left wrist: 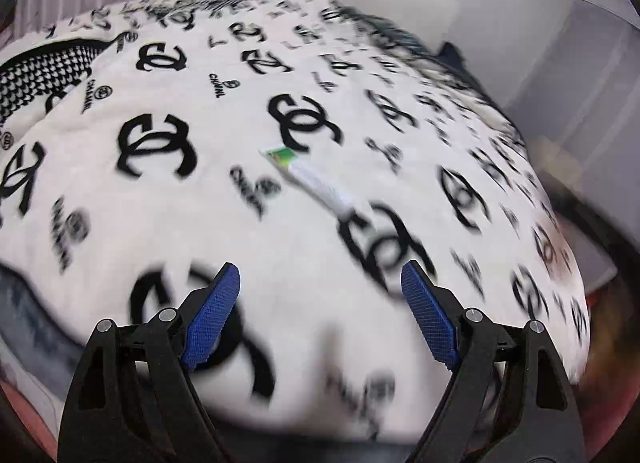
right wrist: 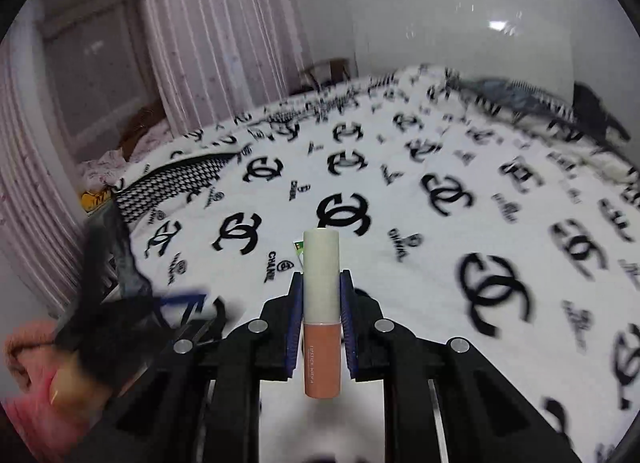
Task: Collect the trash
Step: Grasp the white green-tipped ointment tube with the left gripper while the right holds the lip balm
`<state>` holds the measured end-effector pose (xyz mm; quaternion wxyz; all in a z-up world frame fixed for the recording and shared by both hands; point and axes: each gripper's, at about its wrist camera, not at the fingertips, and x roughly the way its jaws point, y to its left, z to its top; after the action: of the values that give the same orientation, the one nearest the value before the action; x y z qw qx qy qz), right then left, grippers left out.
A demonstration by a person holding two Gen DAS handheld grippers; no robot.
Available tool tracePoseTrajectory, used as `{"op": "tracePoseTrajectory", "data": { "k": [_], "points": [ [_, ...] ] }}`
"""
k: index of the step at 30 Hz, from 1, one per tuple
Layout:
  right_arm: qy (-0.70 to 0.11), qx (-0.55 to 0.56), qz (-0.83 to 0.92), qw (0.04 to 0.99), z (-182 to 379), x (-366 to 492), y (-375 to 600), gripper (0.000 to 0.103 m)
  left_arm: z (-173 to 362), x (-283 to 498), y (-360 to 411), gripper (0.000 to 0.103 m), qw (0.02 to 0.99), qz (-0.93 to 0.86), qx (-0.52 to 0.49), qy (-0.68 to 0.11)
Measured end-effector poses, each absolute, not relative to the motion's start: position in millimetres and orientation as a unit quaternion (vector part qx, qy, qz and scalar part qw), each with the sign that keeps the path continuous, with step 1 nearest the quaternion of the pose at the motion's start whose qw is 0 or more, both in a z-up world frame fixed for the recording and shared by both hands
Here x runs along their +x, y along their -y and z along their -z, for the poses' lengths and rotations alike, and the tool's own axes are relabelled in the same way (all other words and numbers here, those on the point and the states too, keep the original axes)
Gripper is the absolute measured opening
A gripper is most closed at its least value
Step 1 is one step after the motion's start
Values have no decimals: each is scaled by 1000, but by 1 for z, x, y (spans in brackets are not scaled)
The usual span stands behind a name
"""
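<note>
On the bed, over a white blanket [left wrist: 224, 207] printed with black logos: left gripper [left wrist: 320, 315] hovering, jaws spread wide, nothing between the blue pads [left wrist: 212, 319]. Ahead of it, flat on the fabric and well apart from the pads, lay a small white wrapper [left wrist: 310, 175] with a green end. Blurred by motion, so print unreadable. Judged light, thin and limp, likely to slide or fold; best pinched across its narrow width near the middle, pressing slightly into the soft blanket. In the right view, right gripper [right wrist: 321, 303] clamped on a tube [right wrist: 321, 311], pale cap pointing forward, peach body toward the camera. Judged stiff, smooth and light, gripped at mid-length. Green corner of the wrapper peeked out beside the cap.
</note>
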<state>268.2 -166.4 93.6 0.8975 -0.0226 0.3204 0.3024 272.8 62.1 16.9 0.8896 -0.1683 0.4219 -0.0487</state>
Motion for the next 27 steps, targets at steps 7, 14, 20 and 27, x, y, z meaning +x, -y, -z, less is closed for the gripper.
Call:
{"op": "tracePoseTrajectory", "data": {
  "k": [7, 14, 20, 27],
  "points": [
    [-293, -28, -290, 911, -113, 202, 234, 18, 8, 375, -49, 81, 856, -28, -207, -473],
    [-302, -19, -291, 908, -99, 180, 263, 18, 45, 404, -35, 66, 835, -91, -229, -492],
    [-300, 5, -300, 906, -90, 177, 272, 18, 45, 377, -40, 28, 861, -76, -245, -439],
    [-304, 27, -307, 901, -82, 163, 270, 18, 28, 331, -50, 21, 875, -14, -263, -405]
  ]
}}
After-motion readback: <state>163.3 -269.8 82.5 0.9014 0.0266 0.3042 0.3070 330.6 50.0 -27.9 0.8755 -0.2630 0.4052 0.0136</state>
